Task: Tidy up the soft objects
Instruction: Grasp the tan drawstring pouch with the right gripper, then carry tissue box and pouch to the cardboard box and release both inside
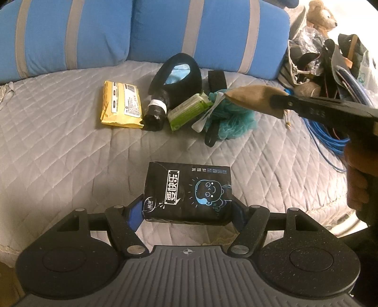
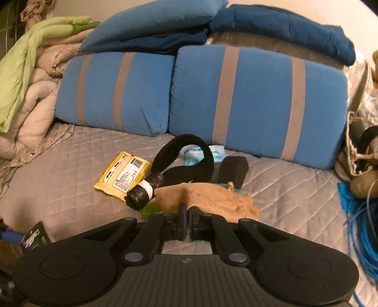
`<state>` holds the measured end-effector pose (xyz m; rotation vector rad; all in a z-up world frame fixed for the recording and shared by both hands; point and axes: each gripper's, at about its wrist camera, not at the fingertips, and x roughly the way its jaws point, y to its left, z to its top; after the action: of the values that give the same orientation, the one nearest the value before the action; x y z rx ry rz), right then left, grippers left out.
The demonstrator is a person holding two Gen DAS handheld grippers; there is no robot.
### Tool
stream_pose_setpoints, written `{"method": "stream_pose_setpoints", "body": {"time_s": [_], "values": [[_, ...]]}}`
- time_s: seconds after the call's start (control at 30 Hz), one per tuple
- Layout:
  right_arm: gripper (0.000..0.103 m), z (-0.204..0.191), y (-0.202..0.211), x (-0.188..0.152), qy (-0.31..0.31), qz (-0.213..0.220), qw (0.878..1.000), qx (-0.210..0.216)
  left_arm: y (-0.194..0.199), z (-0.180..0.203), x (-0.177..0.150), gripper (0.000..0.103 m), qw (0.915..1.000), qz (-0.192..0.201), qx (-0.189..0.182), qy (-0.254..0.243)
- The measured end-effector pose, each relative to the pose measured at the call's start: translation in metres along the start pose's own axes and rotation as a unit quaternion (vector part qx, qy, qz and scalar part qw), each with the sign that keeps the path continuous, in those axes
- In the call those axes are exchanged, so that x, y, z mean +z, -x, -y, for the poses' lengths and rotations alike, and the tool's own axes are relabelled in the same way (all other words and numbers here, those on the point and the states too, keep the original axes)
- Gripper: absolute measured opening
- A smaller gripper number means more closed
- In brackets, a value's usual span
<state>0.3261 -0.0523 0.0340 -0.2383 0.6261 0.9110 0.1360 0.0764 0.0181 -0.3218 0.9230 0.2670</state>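
My left gripper [image 1: 187, 207] is shut on a black tissue pack [image 1: 187, 192] with a blue cartoon face, held above the grey quilted bed [image 1: 70, 146]. My right gripper [image 2: 187, 218] is shut on a tan burlap pouch [image 2: 212, 197]; the pouch also shows in the left wrist view [image 1: 254, 96], hanging over the pile. The pile holds a yellow wipes pack [image 1: 121, 105], a black padded band [image 1: 179, 78] with a taped roll end [image 1: 154, 113], a green tissue pack [image 1: 189, 109] and a teal mesh sponge [image 1: 232, 120].
Two blue striped cushions [image 2: 248, 99] line the back of the bed. Folded bedding [image 2: 28, 78] lies at the left. Blue cable coils [image 1: 326, 137], bags and a teddy bear [image 1: 321, 16] crowd the right side.
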Motion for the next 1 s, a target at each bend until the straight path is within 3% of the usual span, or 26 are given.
{"method": "stream_pose_setpoints", "body": {"time_s": [0.33,0.63,1.0], "values": [[0.004,-0.003,0.052,-0.011,0.007,0.036,0.999,-0.009,0.003,0.005,-0.002,0.070,0.9998,0.016,0.001,-0.009],[0.004,-0.001,0.077,-0.034,-0.010,0.003,1.000,0.004,0.010,0.001,-0.006,0.070,0.9998,0.019,0.001,-0.004],[0.004,-0.018,0.109,-0.061,-0.011,-0.026,0.998,0.047,0.027,0.009,-0.026,0.070,0.9996,0.020,-0.015,-0.011]]}}
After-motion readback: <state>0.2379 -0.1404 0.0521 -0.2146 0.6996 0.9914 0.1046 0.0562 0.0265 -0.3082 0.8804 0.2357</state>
